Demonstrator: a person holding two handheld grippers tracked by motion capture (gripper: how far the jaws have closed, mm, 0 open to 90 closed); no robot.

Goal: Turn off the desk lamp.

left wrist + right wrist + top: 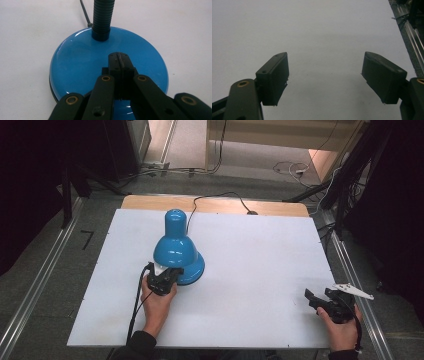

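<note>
White board (260,270) is carrying a blue lamp (176,247) near its left edge; the lamp base (82,65) is being pressed by the closed left gripper (119,62), the right gripper (324,77) is being held wide; probably a switch must be found next

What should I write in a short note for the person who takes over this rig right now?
Left gripper: jaws shut, tips over the lamp base, near its front edge; whether they press it, I cannot tell.
Right gripper: open, holds nothing, low over the bare board at its right front corner.
Lamp: upright, left of the board's centre, its cord running off the far edge.
Done: left gripper has reached the base. Left: probably the press or push; right gripper idle.
</note>
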